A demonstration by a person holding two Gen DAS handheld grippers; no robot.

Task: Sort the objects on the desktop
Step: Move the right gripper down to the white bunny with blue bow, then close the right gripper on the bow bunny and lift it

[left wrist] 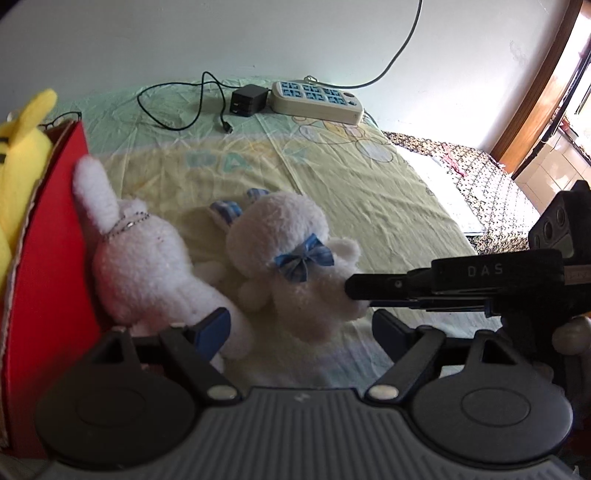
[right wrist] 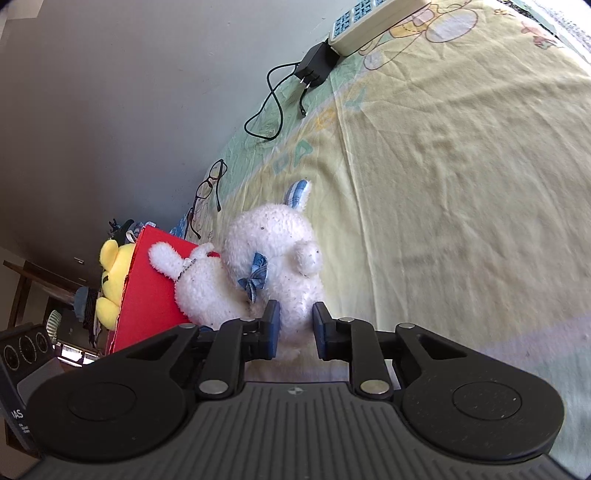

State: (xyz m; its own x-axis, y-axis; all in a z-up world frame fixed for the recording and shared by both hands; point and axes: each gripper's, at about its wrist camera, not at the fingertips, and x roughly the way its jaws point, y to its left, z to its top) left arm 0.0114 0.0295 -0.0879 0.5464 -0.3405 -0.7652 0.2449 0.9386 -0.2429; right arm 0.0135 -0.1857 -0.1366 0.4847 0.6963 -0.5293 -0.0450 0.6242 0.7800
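Note:
Two white plush toys lie on the yellow-green sheet (left wrist: 369, 206). One wears a blue bow (left wrist: 280, 236) (right wrist: 269, 236). The other, a rabbit with a bead chain (left wrist: 147, 266) (right wrist: 207, 291), leans on a red box (left wrist: 48, 258) (right wrist: 147, 295) that holds a yellow plush (left wrist: 22, 147) (right wrist: 114, 273). My right gripper (right wrist: 295, 325) has its blue pads pressed on the lower body of the bow plush; in the left wrist view it (left wrist: 354, 291) reaches in from the right. My left gripper (left wrist: 301, 328) stands open just in front of both toys, its left pad beside the chain rabbit.
At the far edge by the wall lie a power strip (left wrist: 317, 99) (right wrist: 369, 22) and a black charger with its cable (left wrist: 247, 99) (right wrist: 314, 66). Glasses (right wrist: 207, 188) rest behind the red box. A patterned cloth (left wrist: 480, 177) covers the right end.

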